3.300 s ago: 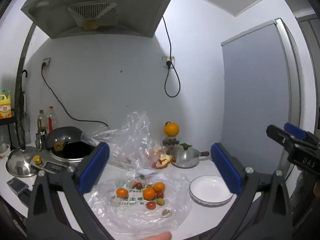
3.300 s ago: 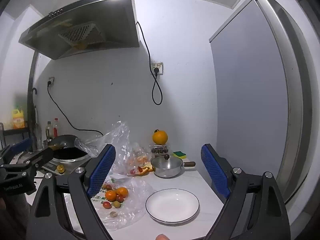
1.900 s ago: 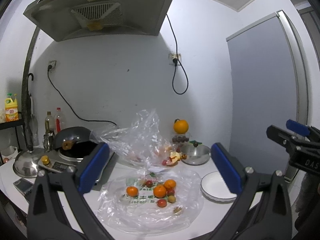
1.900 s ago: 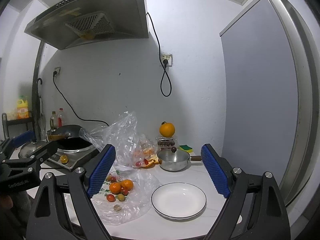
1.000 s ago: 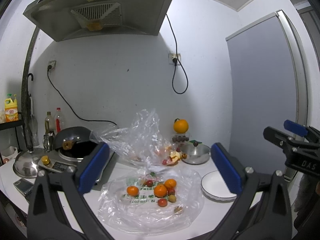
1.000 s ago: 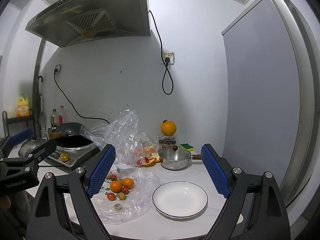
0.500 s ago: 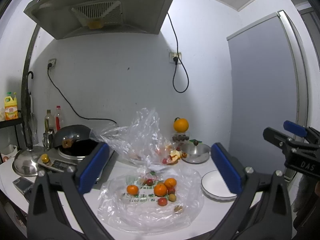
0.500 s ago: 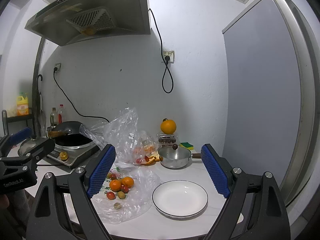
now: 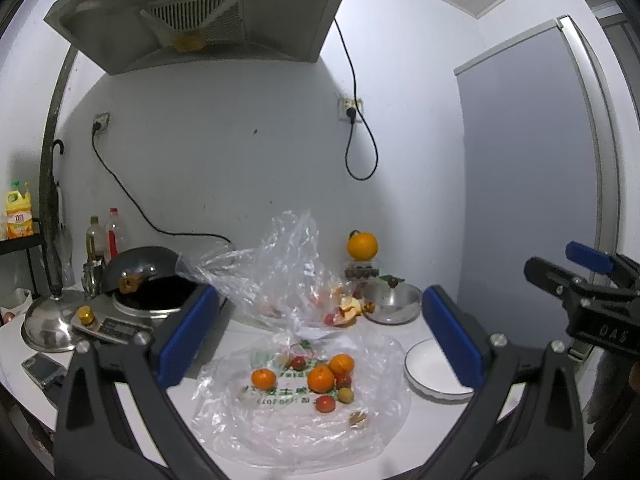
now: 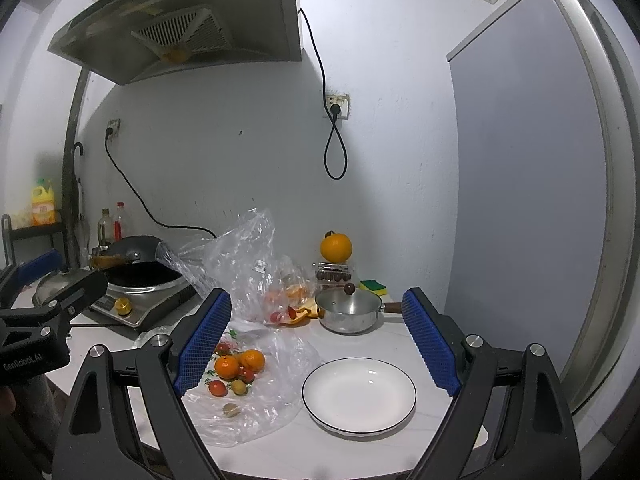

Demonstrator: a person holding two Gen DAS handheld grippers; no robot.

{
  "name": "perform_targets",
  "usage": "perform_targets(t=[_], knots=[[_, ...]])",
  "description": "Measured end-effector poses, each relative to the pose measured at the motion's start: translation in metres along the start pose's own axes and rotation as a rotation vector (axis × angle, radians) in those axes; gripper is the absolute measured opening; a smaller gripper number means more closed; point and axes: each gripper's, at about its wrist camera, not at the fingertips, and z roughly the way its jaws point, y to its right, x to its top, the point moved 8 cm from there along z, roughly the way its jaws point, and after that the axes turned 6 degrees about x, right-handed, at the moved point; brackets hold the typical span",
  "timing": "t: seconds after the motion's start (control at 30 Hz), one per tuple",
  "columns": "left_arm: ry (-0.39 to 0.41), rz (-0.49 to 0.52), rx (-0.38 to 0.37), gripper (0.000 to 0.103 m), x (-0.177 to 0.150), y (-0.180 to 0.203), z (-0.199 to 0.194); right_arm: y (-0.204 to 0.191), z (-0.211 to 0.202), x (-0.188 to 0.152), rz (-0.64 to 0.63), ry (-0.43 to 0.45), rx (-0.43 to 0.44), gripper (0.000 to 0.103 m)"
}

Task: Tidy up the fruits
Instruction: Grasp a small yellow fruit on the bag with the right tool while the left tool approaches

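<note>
Currently both tools hover above the near edge of the white worktop (image 10: 400, 340), apart from everything on it. The left tool (image 9: 320, 332) has its jaws spread wide and holds nothing; the right tool (image 10: 316, 344) is likewise spread wide and empty. Between the left tool's fingers lies a flattened clear plastic bag (image 9: 280, 424) carrying the loose fruits (image 9: 320, 378): three small oranges, several small red ones and a yellowish one, clustered near the bag's middle. Just right of the bag, close to the worktop's front right corner, sits an empty white plate (image 10: 359, 394), its rim near but apart from the bag's edge. Behind the bag stands a second, crumpled bag (image 9: 280, 272) with peel and fruit scraps; a lidded steel saucepan (image 10: 348, 314) stands behind the plate, and a large orange (image 10: 336, 248) sits higher, at the wall. An induction cooker with a black wok (image 10: 136, 272) occupies the left rear. Open room remains on the worktop in front of the plate and along the near edge. Compared with half a second earlier, both views are nearly unchanged; fruit, plate and bags lie as before.
</note>
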Motion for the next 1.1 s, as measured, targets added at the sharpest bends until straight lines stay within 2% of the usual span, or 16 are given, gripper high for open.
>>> perform_targets(t=[0.47,0.8,0.9,0.97,1.1], knots=[[-0.105,0.008,0.025,0.102,-0.049,-0.011,0.045,-0.008,0.044,-0.032,-0.019,-0.101,0.028,0.09],[-0.203,-0.02,0.045,0.102,-0.092,-0.028,0.076,-0.035,0.088,-0.069,-0.066,-0.215,0.103,0.089],[-0.229,-0.028,0.042,0.102,-0.104,-0.034,0.086,-0.044,0.105,-0.083,-0.079,-0.257,0.125,0.088],[-0.248,-0.034,0.036,0.102,-0.112,-0.036,0.092,-0.05,0.118,-0.094,-0.089,-0.297,0.139,0.081],[-0.285,-0.041,0.033,0.102,-0.129,-0.04,0.104,-0.061,0.142,-0.116,-0.109,-0.373,0.167,0.078]])
